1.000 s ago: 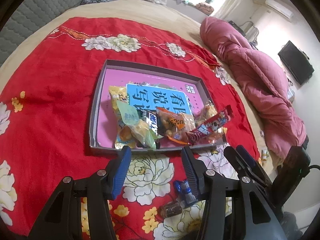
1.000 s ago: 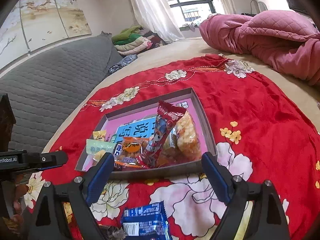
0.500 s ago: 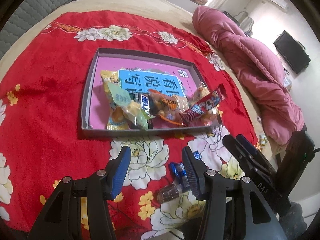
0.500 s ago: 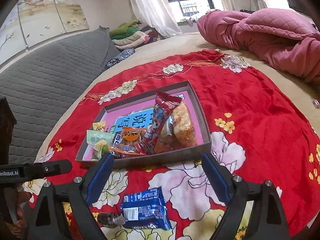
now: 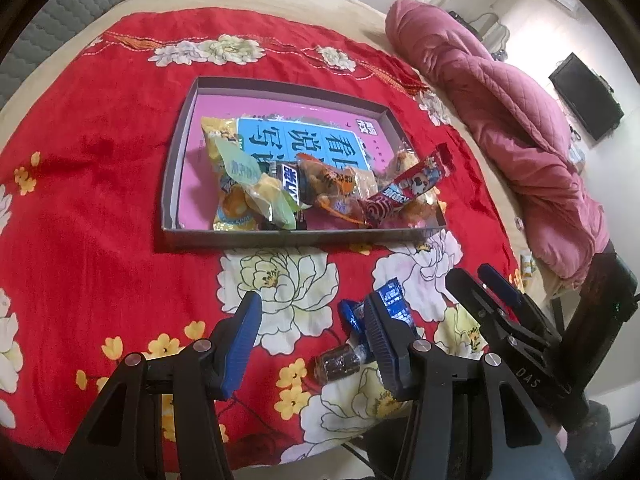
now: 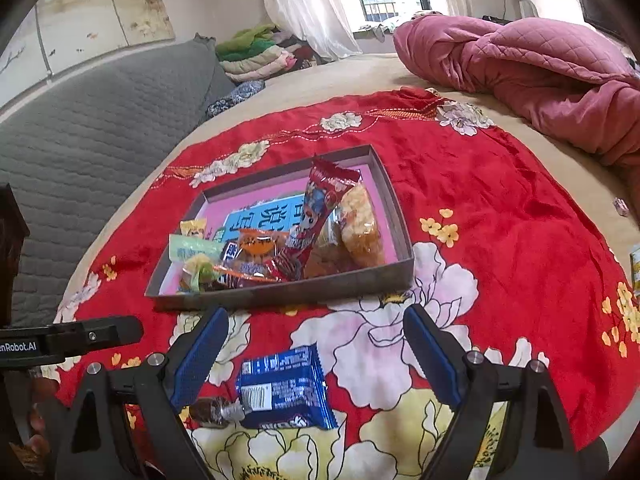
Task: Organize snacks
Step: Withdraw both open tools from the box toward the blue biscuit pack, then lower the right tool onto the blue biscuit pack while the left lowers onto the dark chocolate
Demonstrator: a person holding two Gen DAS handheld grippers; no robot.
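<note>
Where the left gripper (image 5: 312, 336) half hides the blue packet (image 6: 285, 388) (wording unreadable), jaws parted, right gripper (image 6: 316, 344) wide, both empty.

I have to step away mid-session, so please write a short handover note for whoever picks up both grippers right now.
Left gripper: open, empty, over the red floral cloth.
Right gripper: open wide, empty, the blue foil snack packet on the cloth between its fingers, untouched.
Done: several wrapped snacks, including a long red wrapper, lie in the shallow grey cardboard tray.
Left: the blue packet and the small dark wrapped candy beside it are outside the tray.
</note>
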